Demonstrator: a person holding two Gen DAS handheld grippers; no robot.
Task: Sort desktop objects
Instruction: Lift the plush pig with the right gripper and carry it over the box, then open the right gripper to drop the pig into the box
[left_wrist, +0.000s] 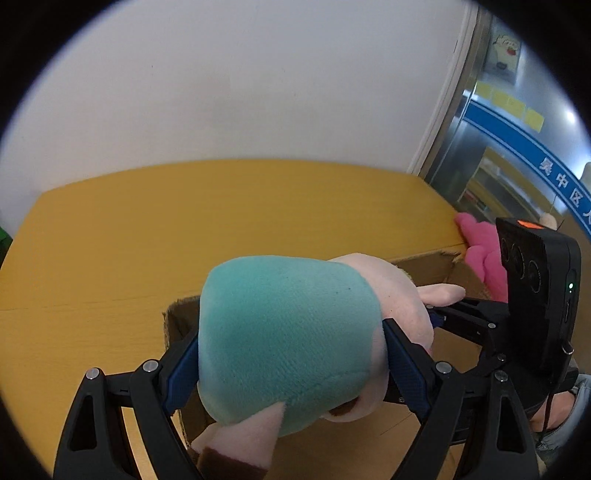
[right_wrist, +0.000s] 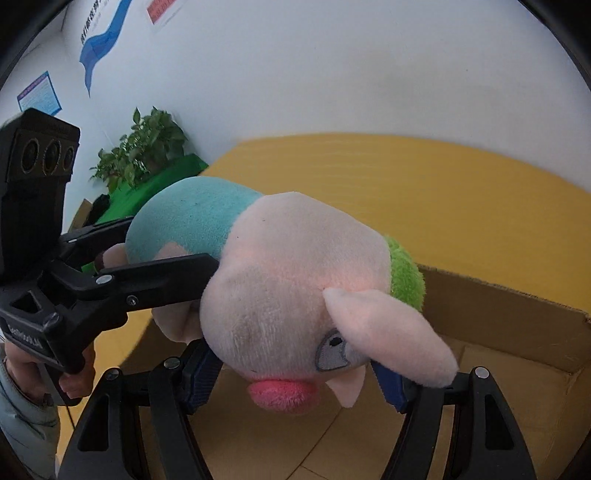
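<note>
A plush pig (left_wrist: 280, 302) with a teal body, pink head and green collar hangs over an open cardboard box (left_wrist: 439, 264). My left gripper (left_wrist: 291, 347) is shut on its teal body, blue pads pressing both sides. My right gripper (right_wrist: 295, 376) is shut on the pink head (right_wrist: 295, 280), near the snout and ear. In the right wrist view the left gripper (right_wrist: 170, 242) reaches in from the left, clamped on the teal body. The box (right_wrist: 498, 299) lies directly below the toy; what the toy covers of its floor is hidden.
The box stands on a yellow table (left_wrist: 184, 221) against a white wall. A bright pink soft item (left_wrist: 480, 251) lies beyond the box's far right corner. A potted plant (right_wrist: 144, 151) and a green surface (right_wrist: 166, 181) are off the table's left. A hand (right_wrist: 74, 384) grips the left gripper's handle.
</note>
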